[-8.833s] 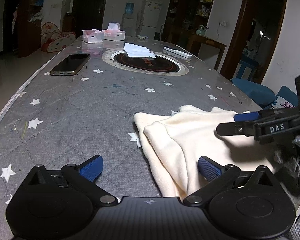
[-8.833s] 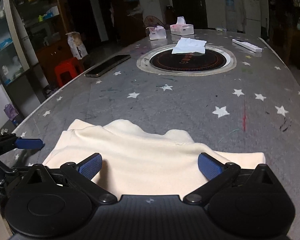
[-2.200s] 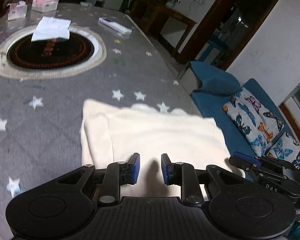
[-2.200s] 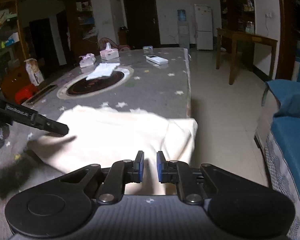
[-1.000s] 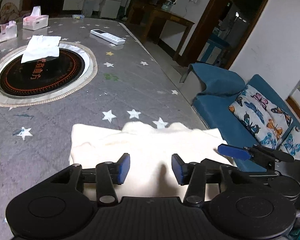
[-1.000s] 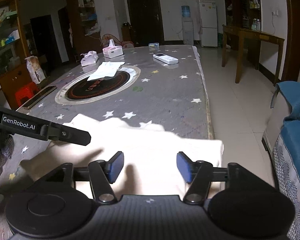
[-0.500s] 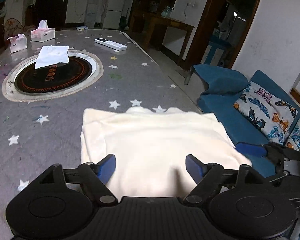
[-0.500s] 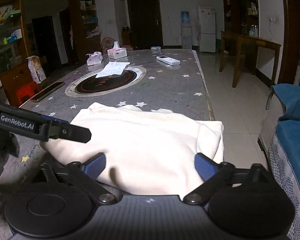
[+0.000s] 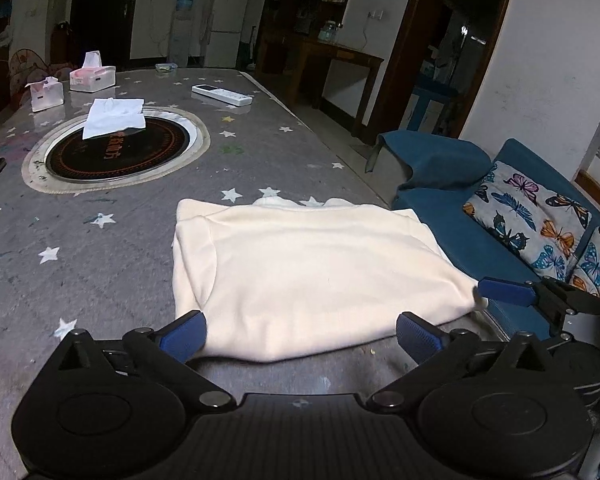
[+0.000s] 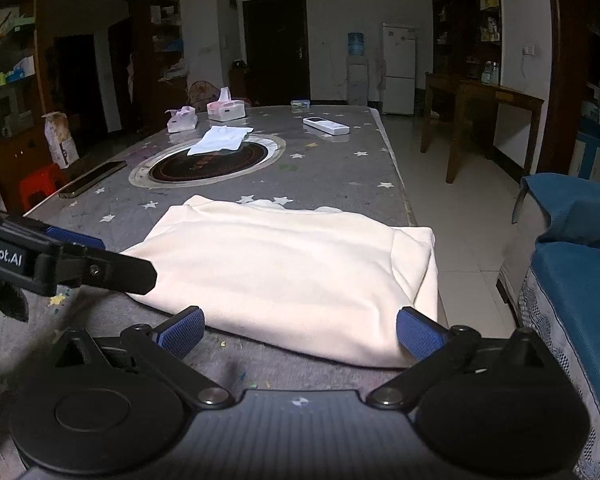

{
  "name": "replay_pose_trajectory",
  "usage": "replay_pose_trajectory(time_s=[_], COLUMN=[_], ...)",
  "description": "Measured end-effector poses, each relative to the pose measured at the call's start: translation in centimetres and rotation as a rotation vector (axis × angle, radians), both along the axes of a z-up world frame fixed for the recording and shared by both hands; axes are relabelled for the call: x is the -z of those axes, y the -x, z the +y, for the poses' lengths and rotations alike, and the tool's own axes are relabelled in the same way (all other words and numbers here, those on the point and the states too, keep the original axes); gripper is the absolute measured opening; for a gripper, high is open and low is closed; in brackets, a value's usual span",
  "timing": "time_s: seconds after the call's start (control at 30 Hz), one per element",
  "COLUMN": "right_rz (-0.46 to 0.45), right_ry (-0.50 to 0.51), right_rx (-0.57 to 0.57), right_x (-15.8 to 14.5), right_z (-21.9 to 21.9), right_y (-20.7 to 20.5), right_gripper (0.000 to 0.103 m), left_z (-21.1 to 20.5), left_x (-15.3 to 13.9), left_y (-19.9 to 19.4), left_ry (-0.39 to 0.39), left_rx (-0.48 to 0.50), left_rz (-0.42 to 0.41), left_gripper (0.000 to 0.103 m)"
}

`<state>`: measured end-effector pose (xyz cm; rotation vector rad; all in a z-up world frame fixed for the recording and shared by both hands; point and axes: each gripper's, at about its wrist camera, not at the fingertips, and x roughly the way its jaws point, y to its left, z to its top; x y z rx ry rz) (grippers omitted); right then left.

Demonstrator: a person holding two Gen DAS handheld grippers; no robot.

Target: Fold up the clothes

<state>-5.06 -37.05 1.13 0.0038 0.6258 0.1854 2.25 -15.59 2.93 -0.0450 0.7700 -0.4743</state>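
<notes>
The left gripper (image 9: 300, 334) hangs low over the near end of a grey, star-printed table (image 9: 100, 264), its blue-padded fingers (image 9: 182, 336) spread wide apart and holding nothing. Just ahead of it, between and beyond the pads, lies a cream garment (image 9: 312, 272), folded into a broad rectangle with a doubled edge along the side left of the tongs. The right gripper (image 10: 300, 332) sits beside it at the same near edge, its fingers likewise spread wide and empty, with the cream garment (image 10: 292, 268) directly in front of it; the right-hand end of the fold droops over the table's edge. In the right wrist view the left gripper's black arm crosses in from the left, its tip just at the garment's near-left corner; whether it touches the cloth cannot be told.

Farther out from both tongs, a round dark inset (image 9: 116, 150) is set in the tabletop, with a white cloth (image 9: 114, 117) lying on its far rim. Beyond that are a white remote control (image 9: 222, 95) to the right and two tissue boxes (image 9: 92, 76) to the left. A dark phone (image 10: 94, 184) lies along the left edge. A blue sofa (image 9: 460, 216) with butterfly cushions stands off to the right of the table.
</notes>
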Motion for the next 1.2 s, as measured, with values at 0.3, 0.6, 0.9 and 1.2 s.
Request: replay_pose_trajectory(time_s=[0.3, 0.6, 0.9, 1.2], right_rz=[-0.020, -0.041, -0.057, -0.055], right_ry=[-0.006, 0.004, 0.018, 0.019], right_rx=[0.031, 0.039, 0.046, 0.040], right_x=[0.0, -0.4, -0.5, -0.2], right_z=[0.3, 1.1, 1.9, 2.7], right_y=[1.4, 2.4, 3.5, 4.2], right_gripper=[0.103, 0.103, 0.103, 0.103], left_z=[1.1, 1.6, 2.4, 2.8], left_x=[-0.2, -0.6, -0.7, -0.5], left_y=[1.5, 2.9, 4.1, 5.1], left_ry=[0.001, -0.003, 0.004, 0.007], left_rx=[-0.011, -0.013, -0.030, -0.035], left_rz=[-0.008, -0.027, -0.033, -0.033], left_gripper=[0.103, 0.103, 0.103, 0.103])
